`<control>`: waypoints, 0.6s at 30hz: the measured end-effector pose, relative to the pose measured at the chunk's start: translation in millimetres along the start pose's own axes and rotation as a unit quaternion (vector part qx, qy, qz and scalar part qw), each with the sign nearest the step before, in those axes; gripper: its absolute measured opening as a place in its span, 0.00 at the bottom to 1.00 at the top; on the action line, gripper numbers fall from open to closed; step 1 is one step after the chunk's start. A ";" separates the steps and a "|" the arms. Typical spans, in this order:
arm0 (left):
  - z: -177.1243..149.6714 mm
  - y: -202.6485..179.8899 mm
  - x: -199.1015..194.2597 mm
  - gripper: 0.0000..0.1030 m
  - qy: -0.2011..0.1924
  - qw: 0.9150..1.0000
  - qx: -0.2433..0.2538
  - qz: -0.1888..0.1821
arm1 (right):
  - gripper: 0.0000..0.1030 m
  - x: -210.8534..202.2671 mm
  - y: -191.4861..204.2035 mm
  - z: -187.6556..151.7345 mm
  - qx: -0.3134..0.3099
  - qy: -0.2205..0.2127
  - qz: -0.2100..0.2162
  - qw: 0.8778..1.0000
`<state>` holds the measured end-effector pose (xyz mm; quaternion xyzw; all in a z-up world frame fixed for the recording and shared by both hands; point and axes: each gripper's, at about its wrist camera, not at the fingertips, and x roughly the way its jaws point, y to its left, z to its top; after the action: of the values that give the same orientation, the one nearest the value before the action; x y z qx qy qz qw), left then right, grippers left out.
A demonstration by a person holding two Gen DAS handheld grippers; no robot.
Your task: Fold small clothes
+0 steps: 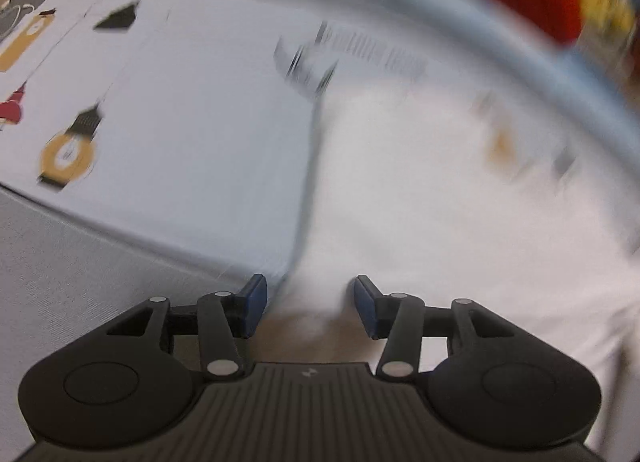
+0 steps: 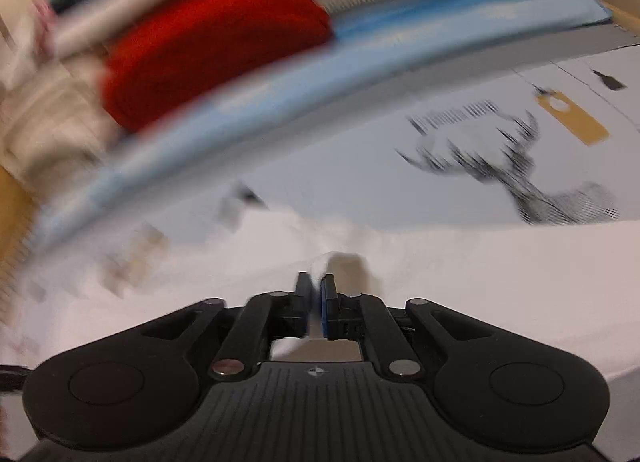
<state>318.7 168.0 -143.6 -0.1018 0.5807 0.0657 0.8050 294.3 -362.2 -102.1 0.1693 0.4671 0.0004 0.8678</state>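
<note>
White printed cloth covers the work surface point(image 2: 360, 166), a flat sheet with a line-drawn stag point(image 2: 520, 178) and tan tag shapes point(image 2: 572, 118) on it; it seems to serve as the bed on which folding is done. Beyond its far edge runs a pale blue padded band point(image 2: 400, 38) with a red rounded cushion-like lump point(image 2: 208, 46) resting on it, both blurred.

Over the near part of the sheet lies the small white garment point(image 2: 460, 282), plain soft fabric, its straight edge crossing the sheet in the left wrist view point(image 1: 308, 182).

The right gripper point(image 2: 316, 294) has its blue-padded fingers pressed together on a raised pleat of that garment, probably to carry a flap over for a fold. The left gripper point(image 1: 306, 302) has its fingers spread, the fabric bunched between them but ungripped, likely poised to take the near edge.
</note>
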 end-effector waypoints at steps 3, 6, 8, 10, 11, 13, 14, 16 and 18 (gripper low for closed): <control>-1.4 -0.2 0.8 0.54 0.005 1.000 0.023 0.018 | 0.14 13.0 -9.6 -5.1 -0.007 0.030 -0.123 0.992; 4.0 -4.1 -9.4 0.53 -0.012 0.999 0.023 0.028 | 0.14 -4.1 -11.1 2.4 0.037 -0.015 -0.039 0.998; 10.2 -4.0 -15.5 0.54 -0.041 0.999 0.003 0.008 | 0.19 -11.8 -2.4 0.7 0.029 -0.046 0.018 0.998; 16.2 -0.5 -18.3 0.54 -0.067 0.997 -0.026 -0.023 | 0.22 2.0 2.3 -4.1 0.021 -0.015 0.037 0.999; 20.5 0.6 -18.3 0.54 -0.079 0.995 -0.041 -0.037 | 0.22 16.5 2.6 -10.1 0.020 0.029 0.016 0.999; 30.1 1.4 -16.2 0.54 -0.097 0.992 -0.060 -0.053 | 0.21 42.9 -1.9 -24.7 0.015 0.106 -0.056 0.993; 34.9 2.9 -14.2 0.54 -0.106 0.990 -0.069 -0.062 | 0.21 40.9 -3.0 -23.9 0.024 0.092 -0.054 0.994; 44.8 6.6 -8.0 0.54 -0.116 0.987 -0.085 -0.077 | 0.22 32.6 4.3 -15.4 0.019 0.070 -0.057 0.996; 54.0 10.3 2.7 0.54 -0.114 0.983 -0.101 -0.097 | 0.23 20.1 11.6 -10.3 0.001 0.031 -0.041 0.999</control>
<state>367.0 190.9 -130.6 -0.2304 0.4624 0.0565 0.8543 299.1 -345.1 -120.1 0.1507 0.5002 -0.0299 0.8522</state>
